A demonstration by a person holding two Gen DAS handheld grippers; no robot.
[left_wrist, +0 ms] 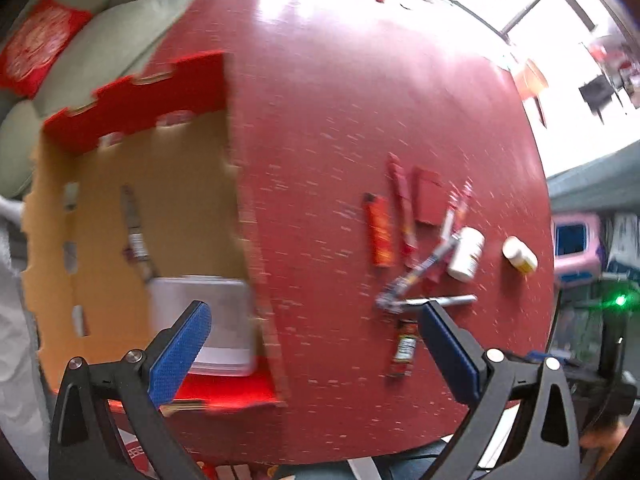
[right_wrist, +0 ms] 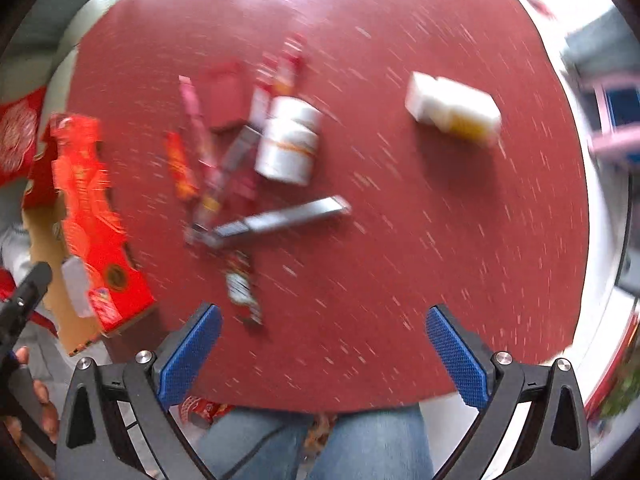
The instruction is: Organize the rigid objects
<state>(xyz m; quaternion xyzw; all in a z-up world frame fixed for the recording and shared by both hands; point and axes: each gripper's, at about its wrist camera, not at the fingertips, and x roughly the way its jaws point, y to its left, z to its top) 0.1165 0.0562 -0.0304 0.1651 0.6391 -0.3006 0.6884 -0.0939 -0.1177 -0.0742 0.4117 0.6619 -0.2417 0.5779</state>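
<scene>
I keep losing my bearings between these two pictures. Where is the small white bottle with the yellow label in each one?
Left wrist view: the yellow-labelled bottle lies alone at the right, near the table's edge.
Right wrist view: the same bottle lies upper right, blurred.
Shared landmark: the bigger white bottle, in the clutter just left of it.

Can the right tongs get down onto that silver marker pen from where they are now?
Probably yes. The right tongs are wide open and empty above bare red table. The silver marker pen lies ahead, its right end free; only its left end touches the clutter.
</scene>
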